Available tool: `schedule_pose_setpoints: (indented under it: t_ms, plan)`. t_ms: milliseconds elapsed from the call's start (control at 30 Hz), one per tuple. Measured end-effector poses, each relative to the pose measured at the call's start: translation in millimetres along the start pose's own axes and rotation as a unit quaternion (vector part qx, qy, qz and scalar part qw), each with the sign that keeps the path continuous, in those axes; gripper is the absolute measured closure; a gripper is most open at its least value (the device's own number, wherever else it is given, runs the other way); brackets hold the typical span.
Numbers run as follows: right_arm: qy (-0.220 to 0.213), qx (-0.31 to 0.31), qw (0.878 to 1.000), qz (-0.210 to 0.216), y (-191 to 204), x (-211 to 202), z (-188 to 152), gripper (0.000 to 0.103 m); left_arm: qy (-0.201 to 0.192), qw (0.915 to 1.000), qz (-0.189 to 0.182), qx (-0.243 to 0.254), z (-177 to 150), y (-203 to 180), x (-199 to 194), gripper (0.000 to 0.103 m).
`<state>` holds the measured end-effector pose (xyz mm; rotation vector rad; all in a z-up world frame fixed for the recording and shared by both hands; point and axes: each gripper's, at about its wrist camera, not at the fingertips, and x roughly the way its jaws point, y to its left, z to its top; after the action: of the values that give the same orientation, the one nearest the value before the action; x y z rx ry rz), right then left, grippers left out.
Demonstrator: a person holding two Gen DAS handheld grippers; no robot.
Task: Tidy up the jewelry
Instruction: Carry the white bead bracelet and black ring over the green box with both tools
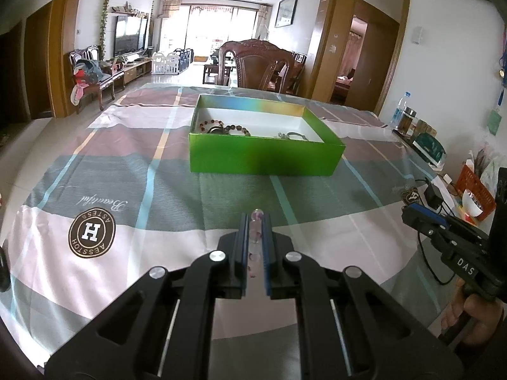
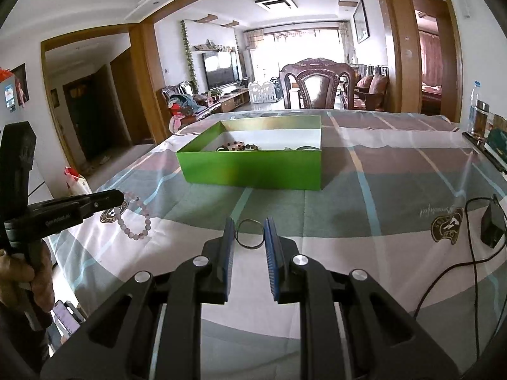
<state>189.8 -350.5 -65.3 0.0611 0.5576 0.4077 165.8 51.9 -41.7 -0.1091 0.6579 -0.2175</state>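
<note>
In the left wrist view, the left tool (image 1: pixel 256 221) is seen at the lower centre of the frame, its jaws drawn narrow and clamped on a pink bead bracelet (image 1: pixel 256 225), whose beads show between the blue pads. In the right wrist view, the same bracelet (image 2: pixel 134 218) is seen at the left of the frame, hanging in a loop from the tip of the left tool (image 2: pixel 118 198) above the checked cloth (image 2: pixel 348 221) that covers the desk. The right tool (image 2: pixel 249 232) is shown at the lower centre of that frame with its jaws partly apart; a thin dark ring (image 2: pixel 250 233) is seen in the gap between the pads, but whether it is gripped or merely lies on the cloth behind cannot be told. A green box (image 2: pixel 253 171) is placed on the cloth in the middle of the frame, beyond both tools, and beaded bracelets (image 1: pixel 221 126) are seen lying inside it on its white floor. At the right edge of the left wrist view, the right tool (image 1: pixel 412 213) is held by a hand (image 1: pixel 472 313).
</note>
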Motion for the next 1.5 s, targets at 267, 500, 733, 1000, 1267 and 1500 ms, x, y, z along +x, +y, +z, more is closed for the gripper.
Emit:
schedule_pose_setpoints:
  t_ms: [267,500,733,1000,1267,1500]
  plan:
    - [0.004,-0.002,1.000,0.002,-2.6,3.0,-0.7,0.084,0.002,1.0000,-0.002,0.004,-0.1,-2.6,-1.2,0.095]
    - [-0.011,-0.007,1.000,0.011,-2.4,-1.6,17.3,0.084,-0.016,0.9997,-0.005,0.019,20.7,-7.4,-11.0,0.095]
    - [-0.037,-0.034,0.999,0.019,2.8,-3.9,62.3,0.084,-0.050,0.9977,-0.007,0.045,74.7,-10.2,-27.1,0.095]
    - [-0.039,-0.036,0.998,0.033,-11.8,22.0,122.3,0.084,-0.077,0.9936,-0.015,0.082,142.8,-27.1,-37.0,0.095]
    - [-0.023,-0.024,0.999,0.034,-23.5,71.3,165.7,0.084,-0.049,0.9938,-0.025,0.096,193.9,-47.4,18.6,0.095]
    - [-0.006,-0.013,1.000,0.024,-34.8,113.4,182.3,0.084,-0.018,0.9963,-0.013,0.083,206.0,-46.3,90.9,0.095]
